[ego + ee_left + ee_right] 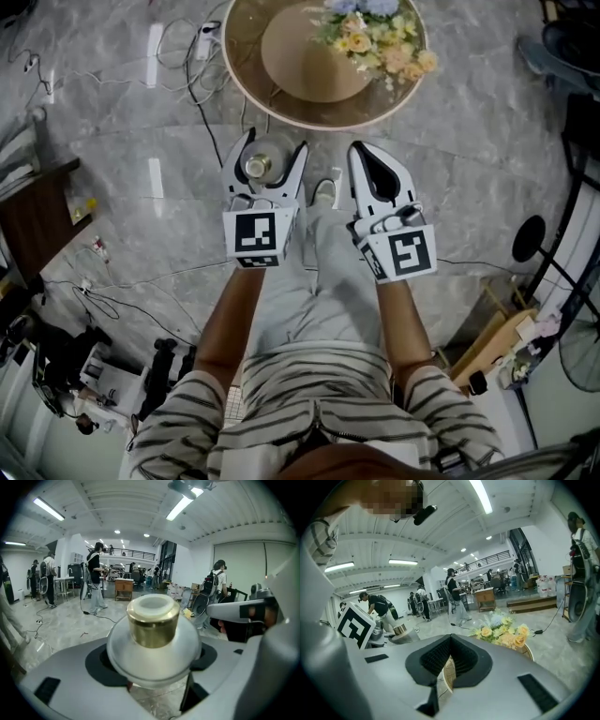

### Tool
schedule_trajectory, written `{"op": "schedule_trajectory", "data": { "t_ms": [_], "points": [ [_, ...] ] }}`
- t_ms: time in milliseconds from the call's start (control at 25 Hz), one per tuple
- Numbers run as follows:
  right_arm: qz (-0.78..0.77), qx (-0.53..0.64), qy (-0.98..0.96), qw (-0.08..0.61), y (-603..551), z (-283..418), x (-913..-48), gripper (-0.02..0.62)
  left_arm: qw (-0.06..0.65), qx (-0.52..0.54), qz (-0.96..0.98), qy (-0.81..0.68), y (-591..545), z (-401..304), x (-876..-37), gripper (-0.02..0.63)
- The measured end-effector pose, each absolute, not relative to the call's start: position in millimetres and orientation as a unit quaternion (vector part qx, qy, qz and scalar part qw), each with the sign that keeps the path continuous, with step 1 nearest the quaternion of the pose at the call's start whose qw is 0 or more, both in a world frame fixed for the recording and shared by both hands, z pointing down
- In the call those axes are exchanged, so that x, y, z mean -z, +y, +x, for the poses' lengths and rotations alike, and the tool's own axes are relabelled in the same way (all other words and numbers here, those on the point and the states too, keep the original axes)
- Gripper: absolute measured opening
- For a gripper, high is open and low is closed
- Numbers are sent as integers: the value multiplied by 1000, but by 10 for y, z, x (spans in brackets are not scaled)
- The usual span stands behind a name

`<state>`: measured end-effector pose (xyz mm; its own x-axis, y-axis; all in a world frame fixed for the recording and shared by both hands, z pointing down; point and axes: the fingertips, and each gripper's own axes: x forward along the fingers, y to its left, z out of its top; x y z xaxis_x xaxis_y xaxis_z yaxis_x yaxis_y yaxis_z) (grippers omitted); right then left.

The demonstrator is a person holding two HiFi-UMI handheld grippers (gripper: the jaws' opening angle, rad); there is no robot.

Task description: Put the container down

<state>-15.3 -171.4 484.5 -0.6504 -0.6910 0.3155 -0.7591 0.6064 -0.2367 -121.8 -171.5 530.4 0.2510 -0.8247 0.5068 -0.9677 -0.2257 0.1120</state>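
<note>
Clamped between fingers of left gripper [275,147]: rounded, frosted-white container [152,634] with shiny gold neck and pale white top; right gripper [362,150] fingers together, empty.

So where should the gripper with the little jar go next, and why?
Probably forward a little and down toward the round table. The left gripper grips the gold-capped container over the floor, just short of the table's rim. I'd aim for the bare strip near that rim, since the straw hat and flowers fill the middle and far side.
</note>
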Motion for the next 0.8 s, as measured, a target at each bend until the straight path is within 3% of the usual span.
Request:
{"op": "schedule_trajectory", "data": {
  "t_ms": [800],
  "points": [
    [453,-216,-857,114,-1827,-65,-6002,9,211,-225,781,-542,-2125,-1124,-6818,331]
  ]
}}
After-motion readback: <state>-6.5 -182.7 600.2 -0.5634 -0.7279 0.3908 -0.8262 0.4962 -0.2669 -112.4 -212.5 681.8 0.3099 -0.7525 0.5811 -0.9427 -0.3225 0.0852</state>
